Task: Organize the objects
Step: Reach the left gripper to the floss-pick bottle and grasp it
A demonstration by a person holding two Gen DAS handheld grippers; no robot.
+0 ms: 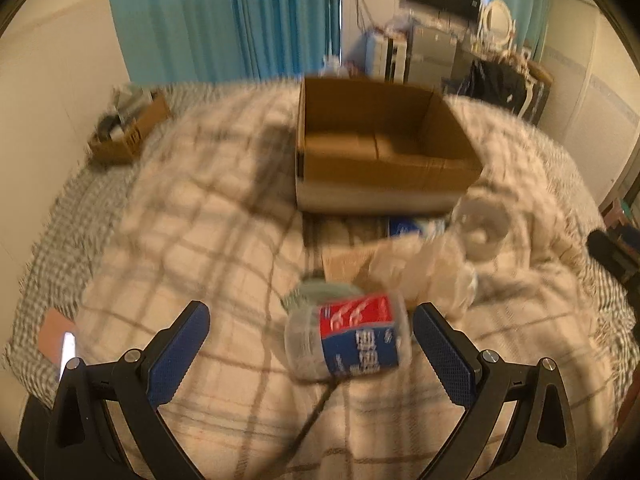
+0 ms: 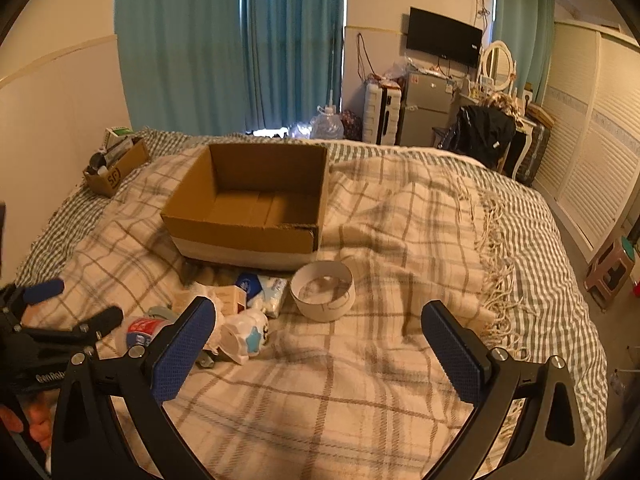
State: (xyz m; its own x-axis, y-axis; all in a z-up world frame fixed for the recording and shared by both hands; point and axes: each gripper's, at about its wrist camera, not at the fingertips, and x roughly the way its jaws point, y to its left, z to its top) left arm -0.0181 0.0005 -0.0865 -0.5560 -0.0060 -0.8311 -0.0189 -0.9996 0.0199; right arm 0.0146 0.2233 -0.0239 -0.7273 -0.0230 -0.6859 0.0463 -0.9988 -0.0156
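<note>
Bedroom setup here: teal curtains (image 2: pixel 228 44) at the back, a TV (image 2: pixel 444 38) on the wall, and everything happening on a bed covered with a plaid blanket (image 2: pixel 400 208). An open cardboard box (image 2: pixel 256 204) sits in the middle of the blanket with nothing in it that I can see, which makes sense as the drop spot, since it's right behind the clutter and both hands can get to it. The clutter is a little heap just in front of the box: a plastic bottle (image 1: pixel 348 340) with a red and blue label lying on its side, some crumpled white wrappers (image 2: pixel 244 332), a small blue packet (image 2: pixel 250 283) and a round white tub (image 2: pixel 322 290) a bit off to the right of the heap. The left gripper (image 1: pixel 310 340) has its tongs spread wide, one on each side of the bottle and not touching it as far as I can tell (that view is pretty blurry), so my guess is it's lined up to grab the bottle first. The right gripper (image 2: pixel 318 340) is also wide apart, holding nothing, hanging over bare blanket near the tub. A second small box (image 2: pixel 116 168) full of odds and ends sits at the far left edge, well apart from all this.
</note>
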